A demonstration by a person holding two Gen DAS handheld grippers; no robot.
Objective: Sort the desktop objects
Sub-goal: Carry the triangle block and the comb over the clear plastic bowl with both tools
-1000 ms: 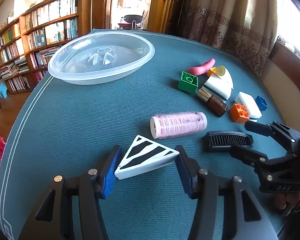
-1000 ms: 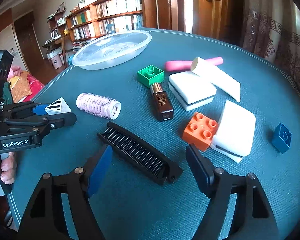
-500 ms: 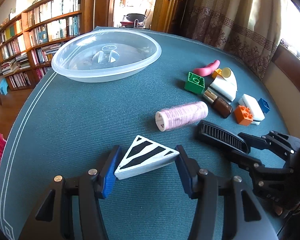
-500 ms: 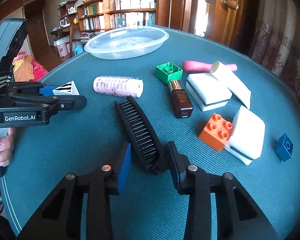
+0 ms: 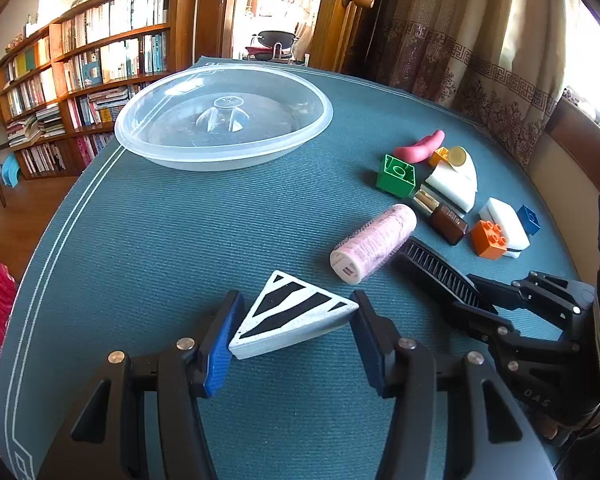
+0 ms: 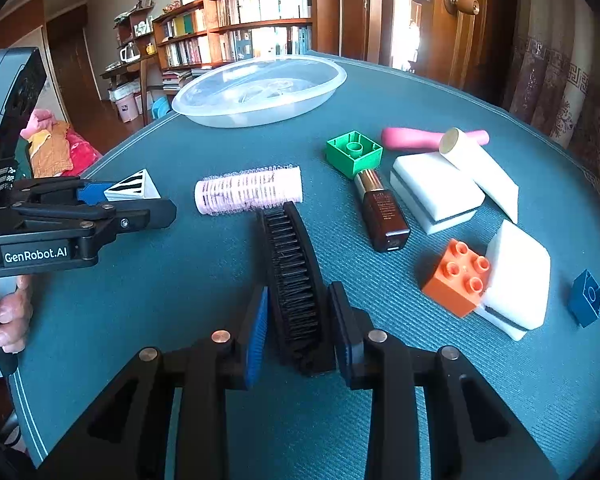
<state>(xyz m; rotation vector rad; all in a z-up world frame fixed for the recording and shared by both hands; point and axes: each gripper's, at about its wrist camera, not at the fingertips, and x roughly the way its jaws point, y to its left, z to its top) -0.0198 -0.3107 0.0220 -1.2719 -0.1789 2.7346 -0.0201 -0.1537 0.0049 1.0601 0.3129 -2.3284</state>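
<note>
- The left claw [image 5: 296, 334] holds the striped wedge [image 5: 290, 314] pinched between its blue pads, low over the table [image 5: 140, 240].
- The right claw [image 6: 300, 328] is narrowed around the black brush [image 6: 290, 264], whose far end touches the pink roller [image 6: 248, 190].
- Squeeze the brush firmly near its end and lift straight up, so the roller isn't pushed.
- The clear bowl [image 5: 224, 124], at the table's far side, looks the likely drop spot.

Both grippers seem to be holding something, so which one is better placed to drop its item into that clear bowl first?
Probably the left gripper. It holds the striped wedge with open mat straight ahead to the bowl. The right gripper holds the brush behind the pink roller.
</note>
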